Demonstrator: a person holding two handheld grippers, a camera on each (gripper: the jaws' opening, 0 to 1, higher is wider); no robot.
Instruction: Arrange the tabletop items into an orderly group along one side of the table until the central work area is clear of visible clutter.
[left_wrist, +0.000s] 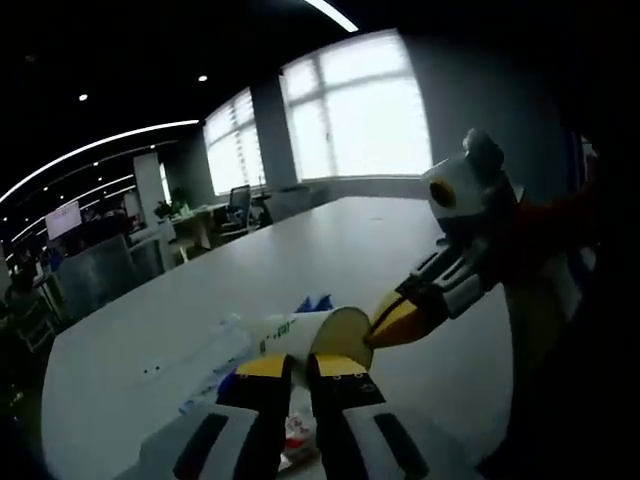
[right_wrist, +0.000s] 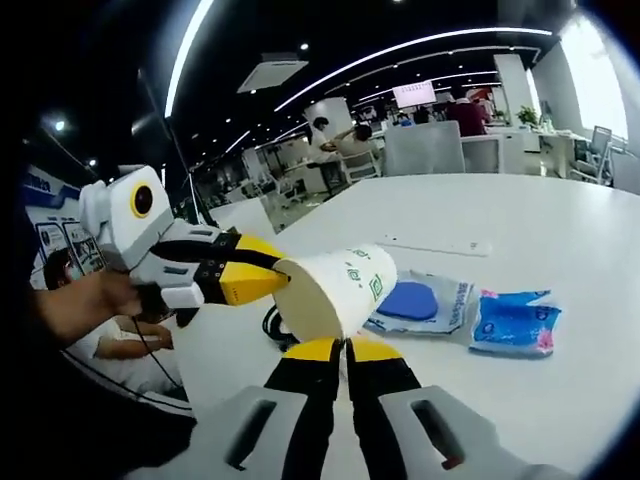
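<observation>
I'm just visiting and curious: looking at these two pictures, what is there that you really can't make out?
- Paper cup: its mouth faces away in the right gripper view, so its contents are hidden.
- Packet in the left gripper view: hidden between the left gripper jaws, label unreadable.
- Cup print: too dark and small to read.
- Right gripper: the cup hides its tips; its grip is unclear.

From my seat the paper cup (right_wrist: 335, 290) looks matt white, printed in green, its base (left_wrist: 340, 335) dull cream. The table (right_wrist: 560, 230) is smooth, pale, faintly sheened. The two blue packets (right_wrist: 515, 322) shine like crinkled plastic film. Both grippers, left (right_wrist: 262, 280) and right (right_wrist: 345, 350), look like hard plastic: glossy yellow tips, black and white shells.
</observation>
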